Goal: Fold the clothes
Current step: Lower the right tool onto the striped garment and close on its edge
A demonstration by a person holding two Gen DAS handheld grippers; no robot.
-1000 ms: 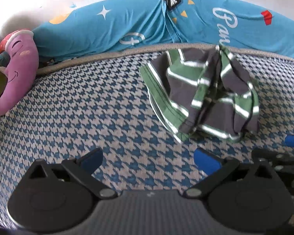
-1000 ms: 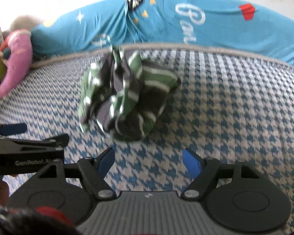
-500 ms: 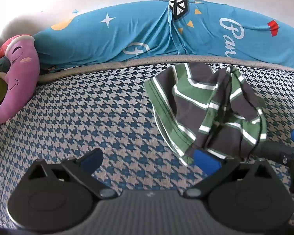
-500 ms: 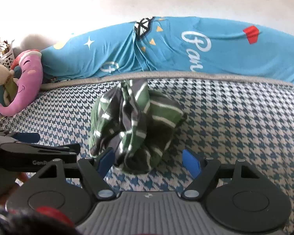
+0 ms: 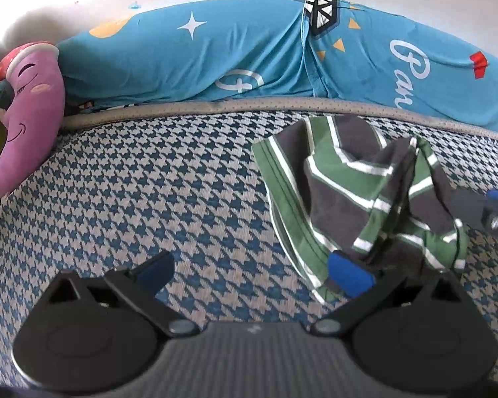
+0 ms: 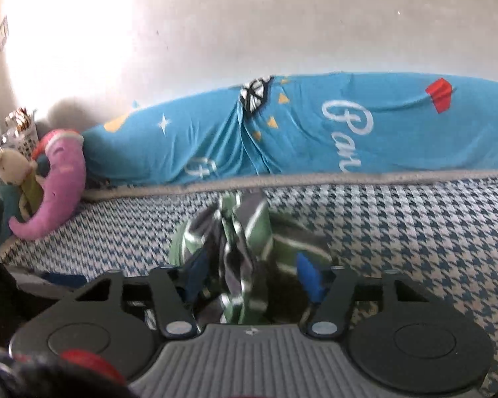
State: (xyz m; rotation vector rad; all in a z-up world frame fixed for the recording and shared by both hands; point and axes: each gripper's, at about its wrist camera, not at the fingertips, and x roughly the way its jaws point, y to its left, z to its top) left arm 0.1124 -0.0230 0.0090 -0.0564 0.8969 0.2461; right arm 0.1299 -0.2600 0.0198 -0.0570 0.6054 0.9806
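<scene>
A crumpled green, grey and white striped garment [image 5: 358, 199] lies on the blue-and-white houndstooth bed cover [image 5: 149, 199]. My left gripper [image 5: 252, 272] is open just above the cover, and its right blue pad [image 5: 348, 273] overlaps the garment's near hem. In the right wrist view the garment [image 6: 249, 232] is bunched up between the fingers of my right gripper [image 6: 253, 277], which stands open around it; that view is blurred. The right gripper's tip [image 5: 496, 212] also shows at the garment's right side in the left wrist view.
A long turquoise printed cushion [image 5: 249, 53] runs along the back against the white wall. A purple moon plush [image 5: 30, 106] and a beige soft toy [image 6: 10, 165] sit at the far left, with a white basket [image 6: 23, 132] behind them.
Both grippers have moved in towards the garment. The left pad now reaches its hem. The right gripper's fingers have come around the bunched cloth and stand a little closer together, and its view has tilted up.
</scene>
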